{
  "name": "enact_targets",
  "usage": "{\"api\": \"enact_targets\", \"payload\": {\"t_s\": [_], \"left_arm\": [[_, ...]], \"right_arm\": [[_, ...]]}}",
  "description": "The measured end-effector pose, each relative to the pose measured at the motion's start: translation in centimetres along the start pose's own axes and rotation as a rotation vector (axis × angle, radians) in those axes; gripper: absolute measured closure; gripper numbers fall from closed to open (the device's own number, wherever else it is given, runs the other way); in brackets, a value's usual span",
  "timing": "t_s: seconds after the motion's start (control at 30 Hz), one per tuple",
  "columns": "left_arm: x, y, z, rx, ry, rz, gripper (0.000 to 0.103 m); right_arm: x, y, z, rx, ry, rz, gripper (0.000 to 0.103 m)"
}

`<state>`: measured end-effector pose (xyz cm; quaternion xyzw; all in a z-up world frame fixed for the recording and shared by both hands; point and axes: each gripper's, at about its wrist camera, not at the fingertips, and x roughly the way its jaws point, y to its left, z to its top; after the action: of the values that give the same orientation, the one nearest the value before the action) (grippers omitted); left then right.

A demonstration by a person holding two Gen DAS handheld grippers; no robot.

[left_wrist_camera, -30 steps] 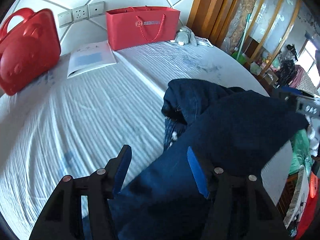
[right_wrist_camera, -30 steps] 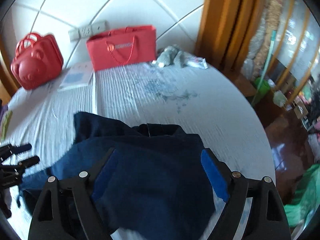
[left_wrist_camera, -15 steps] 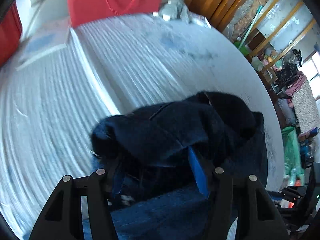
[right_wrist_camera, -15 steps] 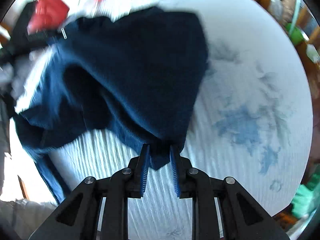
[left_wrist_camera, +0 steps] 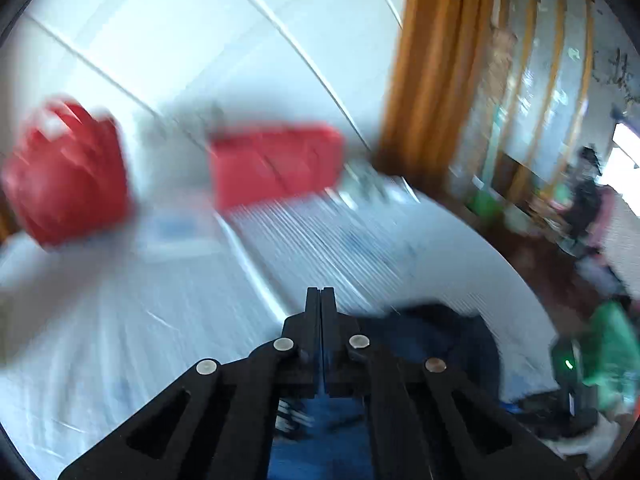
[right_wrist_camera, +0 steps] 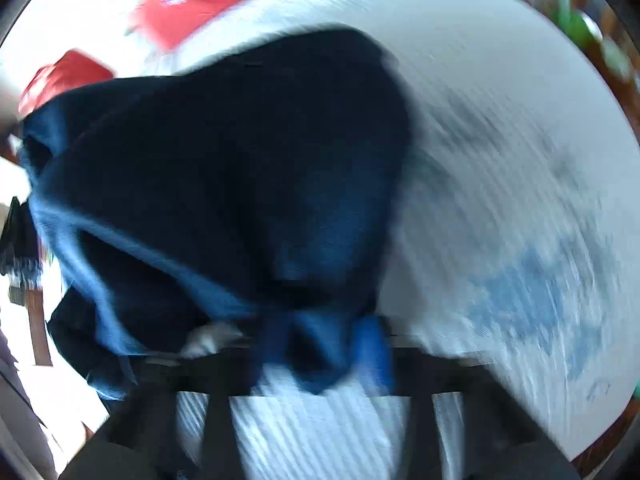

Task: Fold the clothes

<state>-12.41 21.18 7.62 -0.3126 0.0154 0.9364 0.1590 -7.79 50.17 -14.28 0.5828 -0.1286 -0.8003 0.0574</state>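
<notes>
Now, in the left view, the left tongs [left_wrist_camera: 321,300] are shut tight, tip to tip, with no gap. Half a second ago they stood wide open over the cloth [left_wrist_camera: 436,340]. No cloth shows between the tips, so I cannot tell if they pinch any lower down. The dark blue cloth lies low and near, just right of the tongs, on the white bed [left_wrist_camera: 120,340]. Before, the cloth filled the near part of this view; now the tongs point up and far, toward the red bag [left_wrist_camera: 276,168] and the red case [left_wrist_camera: 64,176] by the wall. All is blurry, so the hand is moving fast.

Next, in the right view, the right tongs [right_wrist_camera: 320,356] grip a corner of the cloth [right_wrist_camera: 240,160] between the blue pads. The gap looks wider than half a second ago, but blur makes it hard to be sure. The cloth hangs up off the bed [right_wrist_camera: 520,160], bunched and spread to the left. It looks bigger and nearer than before.

I think the cloth is being lifted and shaken out, so the folding looks only partway.
</notes>
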Motion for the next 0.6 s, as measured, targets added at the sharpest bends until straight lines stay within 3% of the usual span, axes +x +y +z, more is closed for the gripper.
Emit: {"api": "enact_targets", "payload": {"t_s": [0.1, 0.17, 0.2, 0.27, 0.3, 0.33, 0.43, 0.6], "left_arm": [[-3.2, 3.0, 2.0, -0.021, 0.035, -0.002, 0.103], [-3.9, 4.0, 1.9, -0.019, 0.078, -0.012, 0.103], [-3.7, 4.1, 1.6, -0.017, 0.101, -0.024, 0.098], [-2.1, 4.0, 0.4, -0.013, 0.161, -0.083, 0.065], [-0.9, 3.8, -0.2, -0.011, 0.187, -0.102, 0.042], [0.4, 3.6, -0.7, -0.012, 0.21, -0.125, 0.037], [4.8, 2.6, -2.2, -0.021, 0.289, -0.183, 0.037], [13.2, 0.1, -4.4, -0.051, 0.437, -0.25, 0.037]], "right_arm": [[-3.4, 3.6, 1.4, -0.107, -0.113, -0.029, 0.096], [-5.4, 3.9, 2.2, -0.099, -0.161, -0.055, 0.096], [-6.2, 3.6, 2.4, -0.083, -0.177, -0.069, 0.096], [-7.7, 2.9, 2.9, -0.049, -0.205, -0.092, 0.093], [-7.9, 2.1, 2.8, -0.028, -0.202, -0.088, 0.091], [-8.0, 1.3, 2.6, -0.008, -0.197, -0.084, 0.082], [-7.6, 0.6, 1.7, 0.022, -0.194, -0.098, 0.039], [-8.3, -2.7, 0.2, 0.065, -0.192, -0.094, 0.037]]}}
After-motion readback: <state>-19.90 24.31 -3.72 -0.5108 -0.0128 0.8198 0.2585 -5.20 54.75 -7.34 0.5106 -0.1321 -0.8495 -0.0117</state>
